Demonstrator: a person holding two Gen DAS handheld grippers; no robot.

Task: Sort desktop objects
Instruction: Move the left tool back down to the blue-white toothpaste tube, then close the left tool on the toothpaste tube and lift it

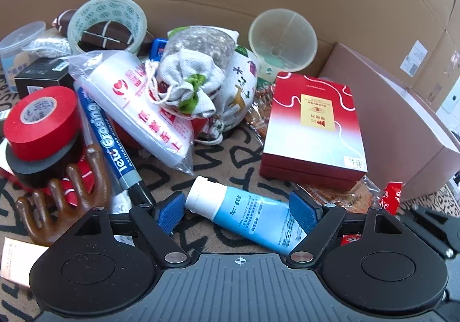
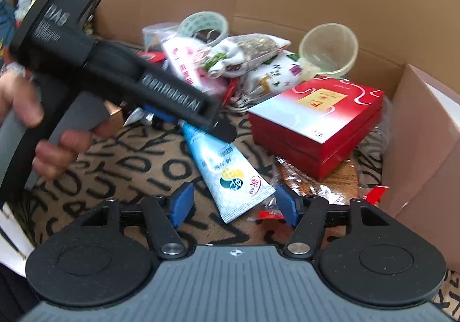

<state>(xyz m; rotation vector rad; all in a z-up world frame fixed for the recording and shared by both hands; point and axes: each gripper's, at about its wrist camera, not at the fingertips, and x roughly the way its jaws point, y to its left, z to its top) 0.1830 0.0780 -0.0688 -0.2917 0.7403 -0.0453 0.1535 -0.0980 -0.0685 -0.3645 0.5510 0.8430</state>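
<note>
Left gripper (image 1: 237, 211) wide apart astride blue tube (image 1: 247, 217)

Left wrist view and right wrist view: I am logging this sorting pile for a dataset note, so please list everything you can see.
blue tube: 1, blue with white cap, on the patterned cloth between the left gripper's fingers
red box: 1, red and silver, right of the pile
funnel: 1, clear yellowish, behind the red box
clear tape roll: 1, translucent, back left
red tape roll: 1, red, left, atop a black roll
marker: 1, blue, beside the red tape roll
cloth pouches: at least 2, grey-white printed, centre
wooden comb: 1, brown, front left
pink carton: 1, far right
left gripper: open, straddling the tube
right gripper: open, near the tube's crimped end
hand: holding the left gripper's handle
</note>
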